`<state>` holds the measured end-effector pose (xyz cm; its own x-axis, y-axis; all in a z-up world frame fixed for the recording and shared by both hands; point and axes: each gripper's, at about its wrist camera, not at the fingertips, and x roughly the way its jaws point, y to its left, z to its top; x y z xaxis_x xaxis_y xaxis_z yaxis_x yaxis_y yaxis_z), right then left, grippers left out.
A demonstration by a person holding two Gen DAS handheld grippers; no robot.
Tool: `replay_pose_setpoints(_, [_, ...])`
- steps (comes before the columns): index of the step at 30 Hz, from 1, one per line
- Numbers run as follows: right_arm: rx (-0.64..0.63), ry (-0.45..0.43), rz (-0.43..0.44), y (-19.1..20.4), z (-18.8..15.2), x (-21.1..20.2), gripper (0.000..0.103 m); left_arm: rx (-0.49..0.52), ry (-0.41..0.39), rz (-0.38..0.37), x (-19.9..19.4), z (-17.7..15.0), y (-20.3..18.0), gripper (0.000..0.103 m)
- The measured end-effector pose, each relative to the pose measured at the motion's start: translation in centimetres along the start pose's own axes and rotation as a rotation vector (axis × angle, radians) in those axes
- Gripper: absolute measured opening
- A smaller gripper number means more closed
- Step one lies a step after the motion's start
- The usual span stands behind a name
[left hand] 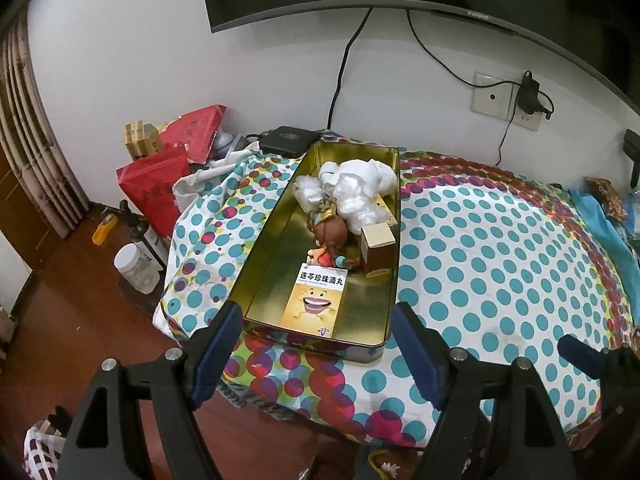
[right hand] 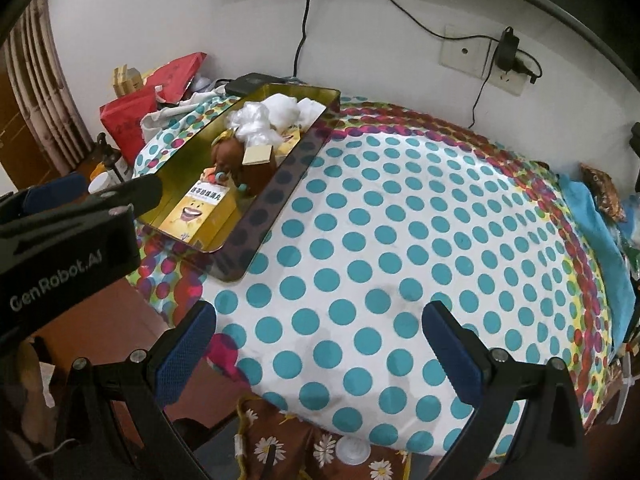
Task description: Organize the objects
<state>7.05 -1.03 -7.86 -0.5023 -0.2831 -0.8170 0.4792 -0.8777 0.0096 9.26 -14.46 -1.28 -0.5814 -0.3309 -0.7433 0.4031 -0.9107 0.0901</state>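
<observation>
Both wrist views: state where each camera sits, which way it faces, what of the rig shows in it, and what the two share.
Left wrist: behind the open left gripper, facing the gold tin on the dotted tablecloth; the right gripper's tip shows at the right edge.
Right wrist: behind the open right gripper, facing bare tablecloth; the left gripper's body intrudes from the left.
Shared: the tin, the yellow medicine box, the doll, the wall socket.
</observation>
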Motion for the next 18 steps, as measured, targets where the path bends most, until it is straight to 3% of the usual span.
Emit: replay_pose_setpoints(18, [0.029,0.011,-0.016,-0.3,0.0,-0.2,0.102,0.068,0.027,-0.06,0.6,0.1,-1.3,0.079])
